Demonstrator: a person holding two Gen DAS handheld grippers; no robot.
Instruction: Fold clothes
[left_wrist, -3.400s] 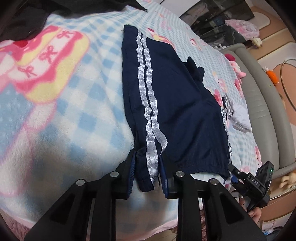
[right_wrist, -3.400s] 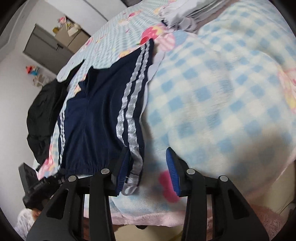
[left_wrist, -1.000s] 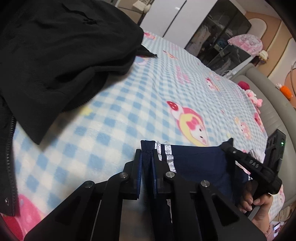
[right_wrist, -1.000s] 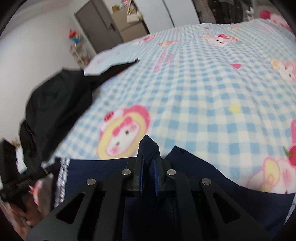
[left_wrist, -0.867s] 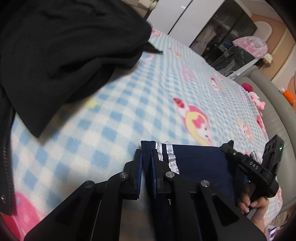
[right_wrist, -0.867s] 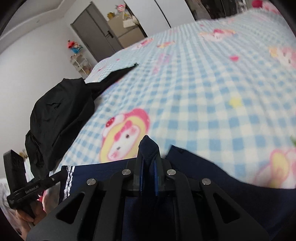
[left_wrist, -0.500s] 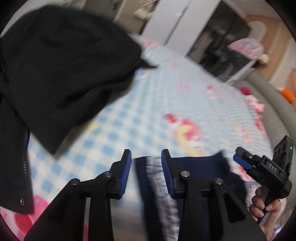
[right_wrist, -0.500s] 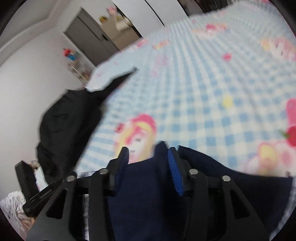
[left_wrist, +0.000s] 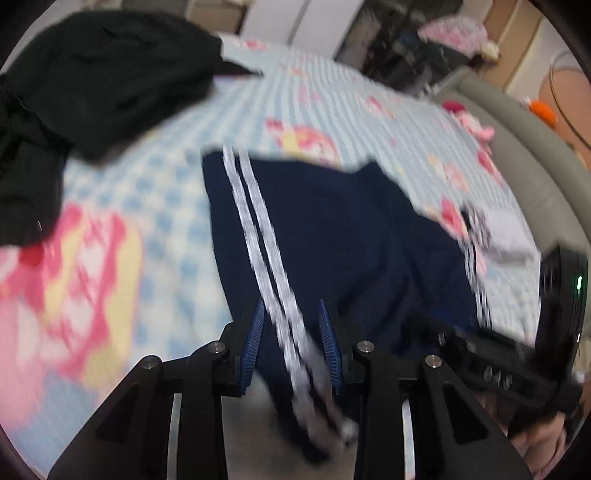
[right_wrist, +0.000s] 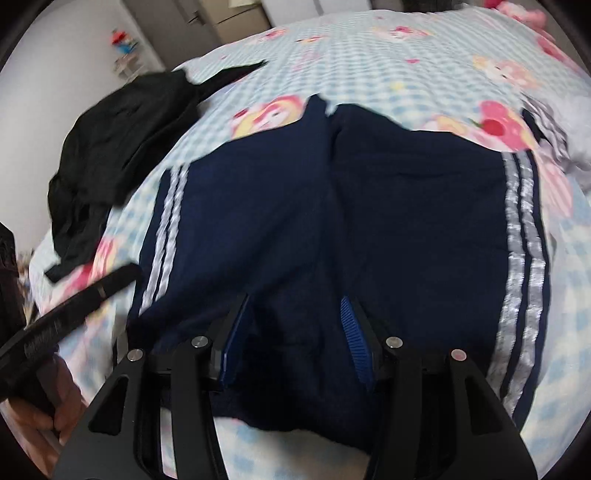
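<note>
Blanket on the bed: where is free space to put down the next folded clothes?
Bare blanket lies beyond the navy shorts, toward the far edge. Crowded: the black garment at far left, grey-white clothes at right.

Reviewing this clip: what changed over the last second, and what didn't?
Both tools let go: the left tool and right tool, shut on the navy shorts a second ago, now stand open and pulled back, the shorts lying folded on the blanket. The black garment stayed put.
</note>
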